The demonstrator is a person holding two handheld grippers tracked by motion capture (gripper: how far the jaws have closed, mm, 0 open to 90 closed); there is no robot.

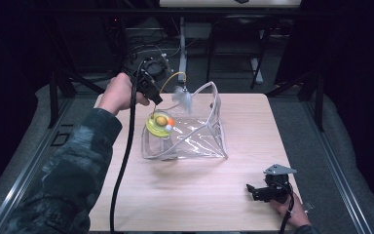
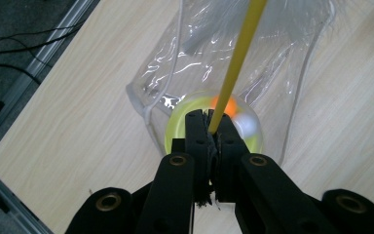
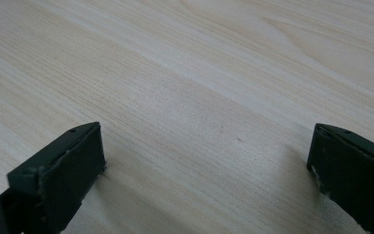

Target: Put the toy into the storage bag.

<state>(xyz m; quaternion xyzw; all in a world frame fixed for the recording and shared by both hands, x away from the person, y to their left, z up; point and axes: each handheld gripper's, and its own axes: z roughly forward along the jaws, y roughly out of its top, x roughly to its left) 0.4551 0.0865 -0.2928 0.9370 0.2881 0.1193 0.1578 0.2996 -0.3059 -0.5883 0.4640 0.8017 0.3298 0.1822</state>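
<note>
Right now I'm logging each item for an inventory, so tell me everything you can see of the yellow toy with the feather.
The yellow toy has a round translucent yellow-green base holding an orange ball and a white one. A thin yellow wand rises from it and curves over to a pale feather tuft. The left gripper is shut on the wand just above the base, holding the toy at the open mouth of a clear plastic bag on the wooden table.
</note>
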